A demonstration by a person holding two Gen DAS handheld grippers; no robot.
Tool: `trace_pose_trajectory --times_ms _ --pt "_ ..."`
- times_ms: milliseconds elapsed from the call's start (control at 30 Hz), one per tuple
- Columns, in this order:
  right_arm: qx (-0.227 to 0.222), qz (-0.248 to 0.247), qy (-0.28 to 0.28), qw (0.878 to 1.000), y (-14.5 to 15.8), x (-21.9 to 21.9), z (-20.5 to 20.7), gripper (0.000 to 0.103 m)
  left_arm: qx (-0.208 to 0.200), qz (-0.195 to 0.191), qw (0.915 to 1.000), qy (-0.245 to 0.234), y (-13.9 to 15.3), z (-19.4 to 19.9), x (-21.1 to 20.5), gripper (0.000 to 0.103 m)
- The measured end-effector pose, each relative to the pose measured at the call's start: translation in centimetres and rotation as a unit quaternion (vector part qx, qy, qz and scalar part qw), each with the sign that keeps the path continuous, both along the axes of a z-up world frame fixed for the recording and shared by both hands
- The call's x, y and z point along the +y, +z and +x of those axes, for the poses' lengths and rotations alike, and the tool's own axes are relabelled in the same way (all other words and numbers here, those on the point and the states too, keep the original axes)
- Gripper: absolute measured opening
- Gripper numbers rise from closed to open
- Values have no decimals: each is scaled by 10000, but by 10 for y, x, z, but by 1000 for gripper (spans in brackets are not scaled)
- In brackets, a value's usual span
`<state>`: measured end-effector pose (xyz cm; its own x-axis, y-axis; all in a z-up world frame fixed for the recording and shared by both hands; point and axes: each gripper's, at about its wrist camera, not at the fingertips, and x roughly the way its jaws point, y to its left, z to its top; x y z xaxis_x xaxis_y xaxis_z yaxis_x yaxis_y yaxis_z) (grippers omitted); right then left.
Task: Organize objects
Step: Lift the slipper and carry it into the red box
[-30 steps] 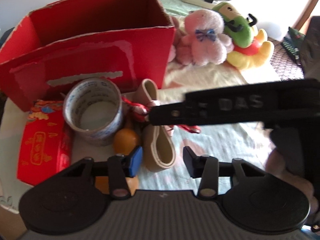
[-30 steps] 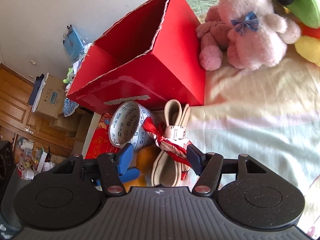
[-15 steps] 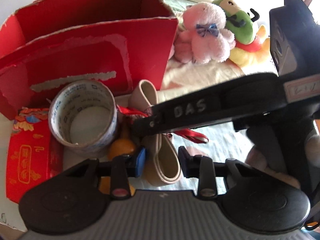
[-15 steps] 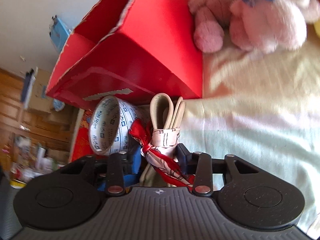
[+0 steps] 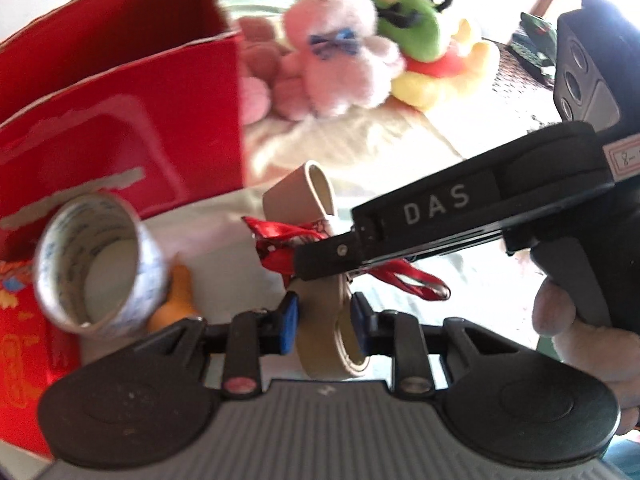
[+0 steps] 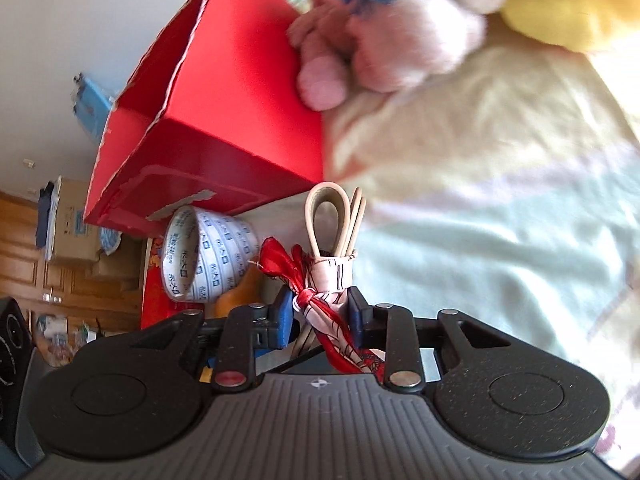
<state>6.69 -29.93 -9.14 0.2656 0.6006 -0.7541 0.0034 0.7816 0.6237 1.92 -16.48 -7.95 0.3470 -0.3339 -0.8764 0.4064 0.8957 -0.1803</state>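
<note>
Clamping the coiled beige belt (image 6: 325, 216) at its wrapped middle, the right gripper (image 6: 320, 316) has its blue pads pressed against the pale scarf band and the red ribbon (image 6: 280, 260) knotted round the coil. The left gripper (image 5: 325, 320) brackets the near loop of the same belt (image 5: 320, 320); its pads stand narrowly apart with the strap filling the gap, but blur keeps me from telling whether they squeeze it. In the left wrist view the right gripper (image 5: 320, 260) comes in from 3 o'clock as a long black bar lettered DAS, a hand (image 5: 580, 340) wrapped round its grip.

The belt is smooth, flat and folded into long loops, lying on a soft pale-green and cream bedspread (image 6: 500, 220). At its 10 o'clock sits a printed roll of tape (image 5: 96, 264), glossy and hollow, tipped on its side, with a rounded orange object (image 5: 180, 300) between them. Behind stands a red cardboard box (image 5: 140, 120), open-topped with torn white edges. At 12 to 1 o'clock lie a fuzzy pink plush (image 5: 340, 60) with a blue bow and a green-and-yellow plush (image 5: 420, 40).

Only the left view shows the red printed packet (image 5: 20, 340) clearly; only the right shows wooden cabinets (image 6: 60, 280) at 9 o'clock.
</note>
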Motion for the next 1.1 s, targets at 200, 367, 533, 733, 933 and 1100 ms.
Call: trace_pose_trajectory --times_ms 200,367,533,733,933,1100 --pt "-251 -141 -383 9988 24 -23 -14 30 -121 -329 9989 -311 14 0 -8 28" --pt "-867 -171 -548 9946 68 -28 -19 30 -607 -637 9951 -443 54 2 -8 28" --pt "-1598 -178 -465 9859 124 -12 -7 30 -1237 -927 9871 -413 106 11 12 28" --pt "-2200 -264 -69 9751 174 37 34 30 -1703 -1146 9784 -247 153 38 61 28" --pt "-2031 -432 349 9776 172 107 84 30 -1535 -1320 9792 137 152 83 124 29" --pt "-1533 -750 525 9839 138 152 123 30 -853 -1418 9856 342 112 129 161 29"
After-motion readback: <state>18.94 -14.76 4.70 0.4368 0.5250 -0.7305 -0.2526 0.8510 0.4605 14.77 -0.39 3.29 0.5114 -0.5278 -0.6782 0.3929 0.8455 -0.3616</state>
